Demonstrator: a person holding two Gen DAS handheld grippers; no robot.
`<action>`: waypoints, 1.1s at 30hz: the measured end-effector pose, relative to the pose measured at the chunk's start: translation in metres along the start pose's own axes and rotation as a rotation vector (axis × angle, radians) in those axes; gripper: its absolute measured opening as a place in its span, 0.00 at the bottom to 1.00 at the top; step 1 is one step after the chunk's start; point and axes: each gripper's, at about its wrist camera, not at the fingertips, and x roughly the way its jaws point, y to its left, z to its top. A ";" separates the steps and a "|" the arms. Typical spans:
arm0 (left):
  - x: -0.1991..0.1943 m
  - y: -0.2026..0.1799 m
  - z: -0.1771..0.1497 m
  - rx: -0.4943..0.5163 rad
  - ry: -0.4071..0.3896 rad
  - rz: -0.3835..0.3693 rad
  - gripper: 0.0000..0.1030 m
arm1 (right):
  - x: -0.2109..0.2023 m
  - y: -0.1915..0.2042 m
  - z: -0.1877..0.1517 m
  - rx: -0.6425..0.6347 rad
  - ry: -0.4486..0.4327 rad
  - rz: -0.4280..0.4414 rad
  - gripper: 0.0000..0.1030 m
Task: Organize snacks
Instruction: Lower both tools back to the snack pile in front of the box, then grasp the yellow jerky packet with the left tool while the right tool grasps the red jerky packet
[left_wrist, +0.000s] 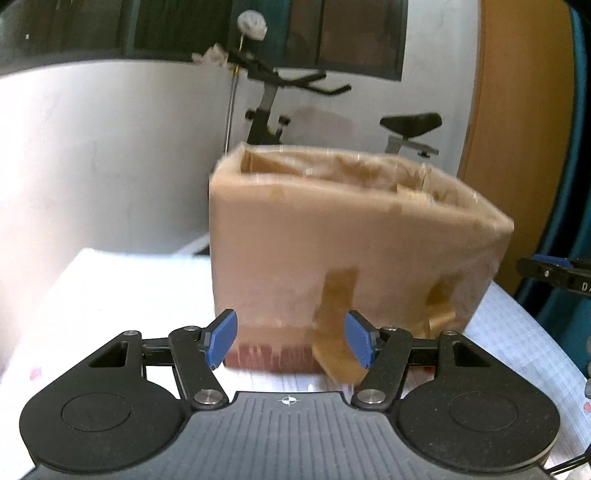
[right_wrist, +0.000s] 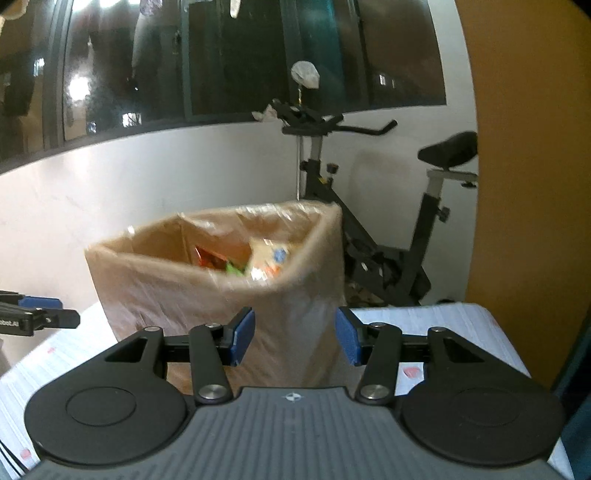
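Note:
A tan cardboard box (left_wrist: 332, 240) with tape patches stands on the white table (left_wrist: 129, 295), blurred by motion. My left gripper (left_wrist: 291, 338) faces its near wall low down, jaws apart with nothing between the blue pads. In the right wrist view the same box (right_wrist: 207, 288) shows its open top, with colourful snack packets (right_wrist: 255, 258) inside. My right gripper (right_wrist: 295, 336) points at the box's near corner, its pads apart and not pressing on anything. The right gripper's tip (left_wrist: 554, 275) shows at the left view's right edge, and the left gripper's tip (right_wrist: 37, 317) at the right view's left edge.
An exercise bike (right_wrist: 369, 221) stands behind the table against a white wall under dark windows. An orange panel (right_wrist: 524, 184) rises on the right. The table's cloth (right_wrist: 443, 332) carries small red marks.

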 end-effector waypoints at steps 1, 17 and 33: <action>0.003 0.000 -0.004 -0.007 0.011 -0.005 0.65 | 0.001 -0.002 -0.006 -0.006 0.014 -0.010 0.50; 0.032 -0.008 -0.055 -0.039 0.157 -0.015 0.64 | 0.054 -0.014 -0.083 0.101 0.272 0.013 0.68; 0.036 -0.005 -0.062 -0.069 0.193 -0.007 0.64 | 0.103 0.019 -0.110 0.005 0.381 -0.108 0.71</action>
